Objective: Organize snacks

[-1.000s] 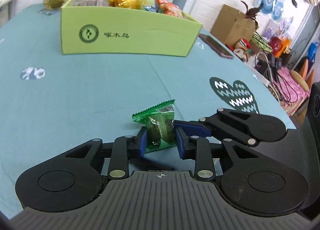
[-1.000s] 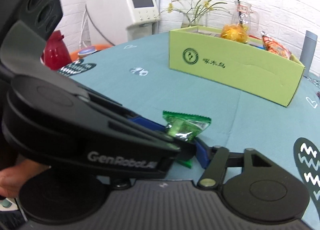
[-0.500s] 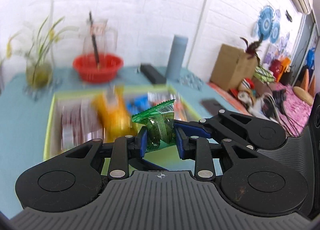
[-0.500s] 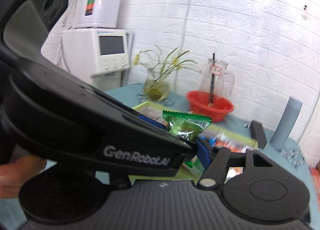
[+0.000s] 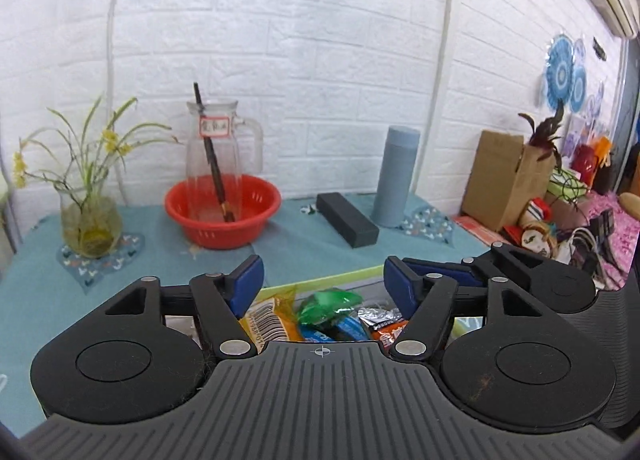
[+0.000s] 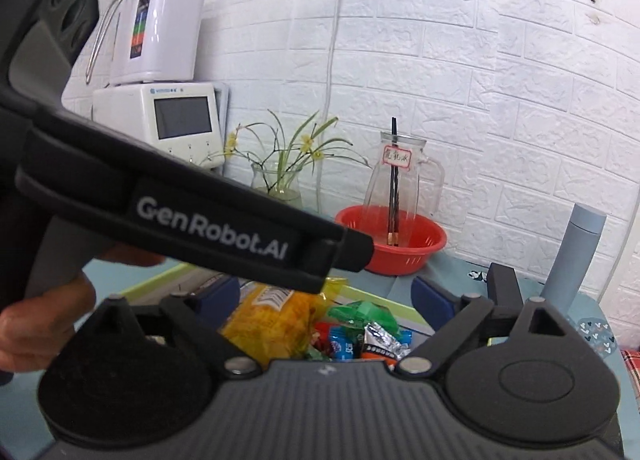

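My left gripper (image 5: 323, 284) is open and empty above the light green box (image 5: 320, 277). A green wrapped snack (image 5: 326, 306) lies below it on the pile of snacks, beside a yellow packet (image 5: 266, 318). My right gripper (image 6: 324, 300) is open too, over the same box (image 6: 384, 302). The green snack (image 6: 358, 312) and the yellow packet (image 6: 268, 318) show between its fingers. The left gripper's body (image 6: 188, 220) crosses the right wrist view and hides part of the box.
Behind the box stand a red basket (image 5: 222, 210) with a glass pitcher (image 5: 214, 156), a flower vase (image 5: 90, 220), a black case (image 5: 346, 218) and a grey-blue bottle (image 5: 396, 176). A cardboard box (image 5: 506, 184) and clutter sit at the right.
Both grippers rose from the table and came over the box. They held the green snack together, then opened, and the snack now lies in the box.
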